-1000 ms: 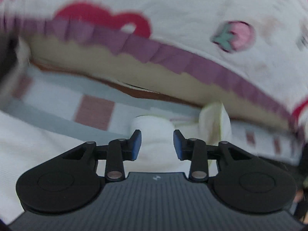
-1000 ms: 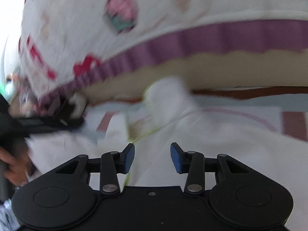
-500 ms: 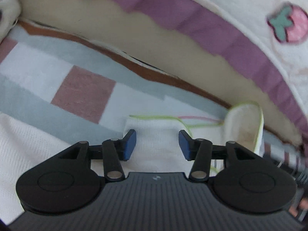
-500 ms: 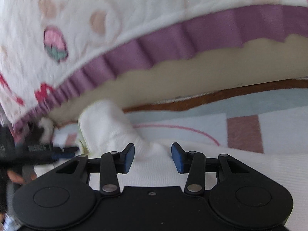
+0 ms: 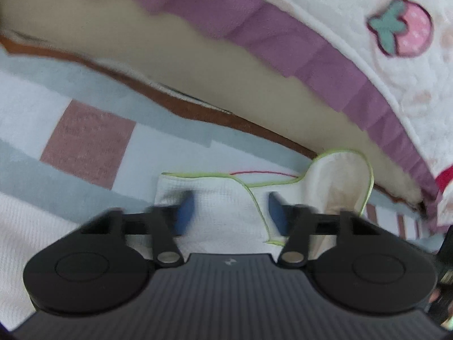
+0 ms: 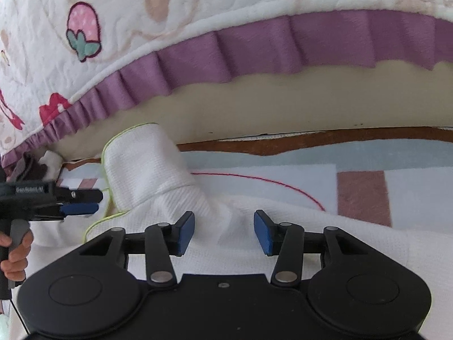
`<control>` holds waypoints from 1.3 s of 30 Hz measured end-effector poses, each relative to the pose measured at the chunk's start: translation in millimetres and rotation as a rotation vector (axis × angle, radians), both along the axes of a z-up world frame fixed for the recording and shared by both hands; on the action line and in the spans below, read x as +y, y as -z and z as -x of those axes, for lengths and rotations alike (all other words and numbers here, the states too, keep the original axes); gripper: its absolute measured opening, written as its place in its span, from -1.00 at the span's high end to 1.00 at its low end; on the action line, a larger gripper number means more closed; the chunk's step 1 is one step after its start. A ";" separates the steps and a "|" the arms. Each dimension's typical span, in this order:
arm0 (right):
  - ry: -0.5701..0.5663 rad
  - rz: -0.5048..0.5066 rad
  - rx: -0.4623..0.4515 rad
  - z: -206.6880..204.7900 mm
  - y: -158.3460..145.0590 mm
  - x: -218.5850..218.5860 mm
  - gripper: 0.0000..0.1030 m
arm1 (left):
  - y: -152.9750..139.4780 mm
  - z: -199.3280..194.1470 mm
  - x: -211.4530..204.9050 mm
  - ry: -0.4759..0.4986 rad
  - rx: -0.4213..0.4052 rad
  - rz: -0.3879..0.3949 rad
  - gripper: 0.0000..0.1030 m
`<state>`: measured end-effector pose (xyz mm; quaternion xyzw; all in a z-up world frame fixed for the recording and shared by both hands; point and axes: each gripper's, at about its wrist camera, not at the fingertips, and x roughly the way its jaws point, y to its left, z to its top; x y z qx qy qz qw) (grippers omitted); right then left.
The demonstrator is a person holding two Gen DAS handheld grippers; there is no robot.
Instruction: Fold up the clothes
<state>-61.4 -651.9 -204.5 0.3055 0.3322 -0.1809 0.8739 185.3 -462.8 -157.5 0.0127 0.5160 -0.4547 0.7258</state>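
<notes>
We see both pairs of jaws standing apart. The left gripper (image 5: pixel 230 212) has just been closing, its blurred blue pads on either side of a flap of the white garment (image 5: pixel 215 198) without clamping it. The right gripper (image 6: pixel 224 232) has just been opening over a raised ridge of the same cloth, pads clear of it. Only the right wrist view shows the left gripper from the side at the left edge, gripped by a hand (image 6: pixel 14 257), and the rolled sleeve (image 6: pixel 141 167) left of centre. Only the left wrist view shows the sleeve's open, green-edged cuff (image 5: pixel 339 181) right of centre. The garment lies on a checked rug (image 5: pixel 85 138); a strawberry quilt with a purple frill (image 6: pixel 254 48) fills the top of both frames.
</notes>
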 end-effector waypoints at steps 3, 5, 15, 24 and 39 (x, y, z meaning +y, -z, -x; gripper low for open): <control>-0.029 0.015 0.011 -1.9 0.1 5.1 -0.02 | -0.2 11.6 -4.8 0.091 -0.026 0.038 1.00; -0.057 0.036 0.021 -3.1 -0.9 9.0 -0.02 | -8.7 18.4 -7.9 0.098 -0.111 0.046 1.00; -0.025 0.086 0.015 -1.3 -3.6 8.4 -0.03 | -37.2 15.1 -1.5 0.060 -0.217 -0.059 0.22; -0.073 0.195 0.048 -11.0 -1.6 25.1 -0.08 | -13.3 23.0 9.2 0.076 -0.197 -0.143 -0.02; -0.243 0.234 0.017 -16.1 0.9 51.1 -0.11 | -0.6 47.7 -25.9 0.119 -0.276 -0.084 0.89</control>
